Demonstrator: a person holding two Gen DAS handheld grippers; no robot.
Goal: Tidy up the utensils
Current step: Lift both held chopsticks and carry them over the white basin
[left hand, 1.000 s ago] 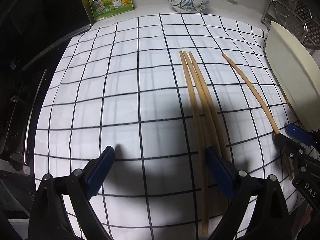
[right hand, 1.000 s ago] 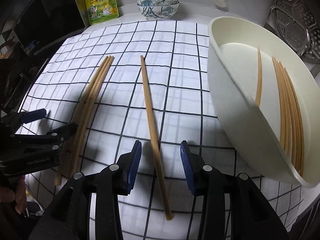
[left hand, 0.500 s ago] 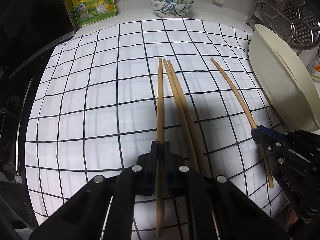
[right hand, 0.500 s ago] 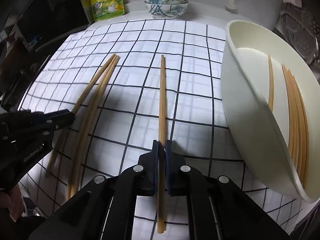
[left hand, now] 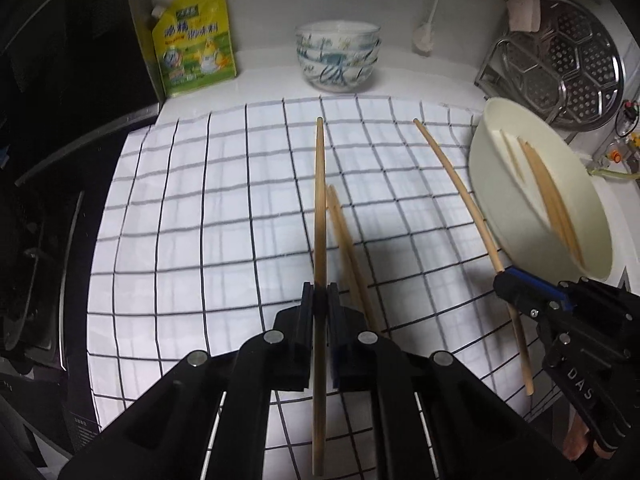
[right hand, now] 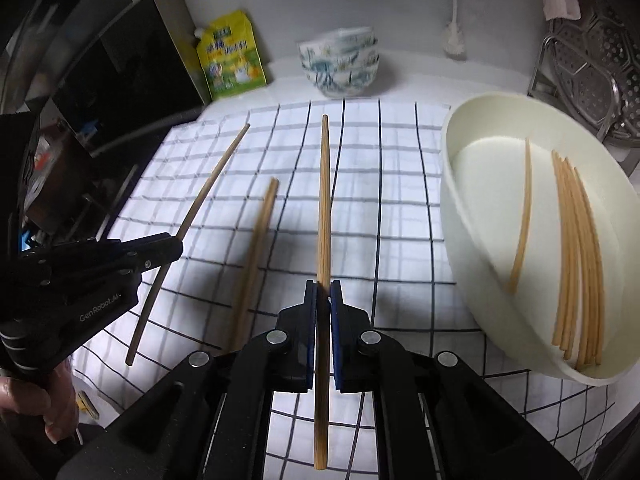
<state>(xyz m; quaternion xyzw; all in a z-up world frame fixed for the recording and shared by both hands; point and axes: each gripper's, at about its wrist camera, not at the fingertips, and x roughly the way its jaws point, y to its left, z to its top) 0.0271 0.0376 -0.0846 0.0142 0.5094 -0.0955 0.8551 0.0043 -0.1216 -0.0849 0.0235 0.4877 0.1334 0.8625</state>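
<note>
My left gripper (left hand: 319,294) is shut on a wooden chopstick (left hand: 320,200) and holds it lifted above the checked cloth (left hand: 192,220). My right gripper (right hand: 323,292) is shut on another chopstick (right hand: 324,200), also lifted. In the left wrist view the right gripper (left hand: 505,278) and its chopstick (left hand: 456,184) show at right. In the right wrist view the left gripper (right hand: 176,246) and its chopstick (right hand: 208,188) show at left. Two chopsticks (left hand: 344,236) still lie on the cloth. A cream oval dish (right hand: 472,240) at right holds several chopsticks (right hand: 576,260).
Stacked patterned bowls (left hand: 338,58) and a yellow-green refill pouch (left hand: 196,44) stand at the back. A metal steamer rack (left hand: 576,60) leans at the back right. A dark appliance (left hand: 60,100) borders the cloth on the left.
Both grippers closed on a chopstick each about half a second ago; since then both have lifted their chopsticks off the cloth.
</note>
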